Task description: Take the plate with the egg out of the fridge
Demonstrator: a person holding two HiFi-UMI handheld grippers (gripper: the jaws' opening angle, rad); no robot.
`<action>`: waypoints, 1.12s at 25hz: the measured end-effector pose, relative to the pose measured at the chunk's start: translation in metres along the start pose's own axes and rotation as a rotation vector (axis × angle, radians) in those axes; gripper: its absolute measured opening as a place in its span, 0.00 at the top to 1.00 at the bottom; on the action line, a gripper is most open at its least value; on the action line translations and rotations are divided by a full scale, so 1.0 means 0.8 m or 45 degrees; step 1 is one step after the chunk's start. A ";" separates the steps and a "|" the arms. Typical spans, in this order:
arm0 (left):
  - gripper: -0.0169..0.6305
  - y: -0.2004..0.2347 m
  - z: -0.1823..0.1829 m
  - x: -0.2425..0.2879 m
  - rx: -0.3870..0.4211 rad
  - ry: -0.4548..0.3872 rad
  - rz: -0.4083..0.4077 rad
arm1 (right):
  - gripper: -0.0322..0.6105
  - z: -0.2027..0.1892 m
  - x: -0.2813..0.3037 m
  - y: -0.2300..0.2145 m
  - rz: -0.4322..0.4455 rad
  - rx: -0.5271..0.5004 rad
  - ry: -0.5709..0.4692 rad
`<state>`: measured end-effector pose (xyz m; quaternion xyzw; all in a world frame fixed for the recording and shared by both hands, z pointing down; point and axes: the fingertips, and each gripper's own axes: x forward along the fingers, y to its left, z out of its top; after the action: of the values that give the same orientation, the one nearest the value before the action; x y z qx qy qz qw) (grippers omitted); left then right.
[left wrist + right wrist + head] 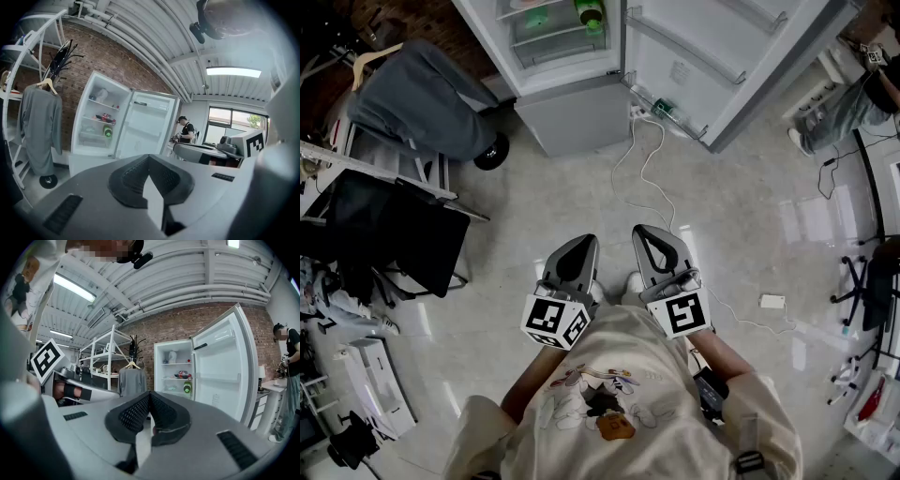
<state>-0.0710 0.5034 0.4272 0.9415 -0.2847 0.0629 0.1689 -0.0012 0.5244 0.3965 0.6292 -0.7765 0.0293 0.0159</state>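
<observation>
I hold the left tongs (pixel 578 246) and right tongs (pixel 646 234) low at my tummy, side by side. Both are squeezed closed on nothing. The open fridge (pixel 572 114) stands well ahead of them. Its plate is too small to pick out.

You held two grippers, one left gripper (pixel 578 246) and one right gripper (pixel 645 234), two marker cubes (pixel 555 321) noted, one on each, you faced one fridge (pixel 577 114) with one open door (pixel 712 56), one grey garment (pixel 417 94) on one hanger (pixel 370 58), one other person (pixel 289 376) stood nearby.
</observation>
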 end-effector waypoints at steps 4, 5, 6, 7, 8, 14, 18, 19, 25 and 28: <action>0.96 -0.003 -0.005 -0.008 0.010 -0.009 -0.005 | 0.94 0.005 -0.005 0.007 0.006 -0.012 -0.032; 0.96 -0.004 -0.009 -0.011 0.006 -0.002 -0.003 | 0.94 0.005 -0.008 0.008 0.002 0.008 -0.042; 0.96 -0.006 -0.013 -0.014 0.002 0.007 -0.001 | 0.94 0.005 -0.012 0.008 0.001 0.034 -0.049; 0.96 -0.009 -0.018 -0.016 -0.002 0.016 -0.001 | 0.94 0.003 -0.016 0.008 0.001 0.059 -0.049; 0.96 -0.013 -0.021 -0.017 -0.005 0.023 -0.003 | 0.94 -0.001 -0.022 0.008 0.002 0.075 -0.037; 0.96 -0.025 -0.029 -0.020 -0.028 0.043 -0.027 | 0.94 -0.026 -0.049 0.011 -0.012 0.067 0.052; 0.96 -0.039 -0.020 -0.010 0.010 0.032 -0.036 | 0.94 -0.033 -0.057 -0.002 -0.006 0.049 0.087; 0.96 -0.041 -0.018 -0.007 0.018 0.028 -0.035 | 0.94 -0.032 -0.057 -0.006 -0.004 0.050 0.081; 0.96 -0.055 -0.020 0.007 0.034 0.029 0.004 | 0.94 -0.030 -0.060 -0.028 0.027 0.057 0.054; 0.96 -0.062 -0.029 0.017 0.040 0.030 0.014 | 0.94 -0.043 -0.065 -0.039 0.035 0.048 0.090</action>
<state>-0.0328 0.5437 0.4377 0.9416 -0.2869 0.0796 0.1570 0.0401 0.5712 0.4283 0.6172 -0.7833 0.0665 0.0312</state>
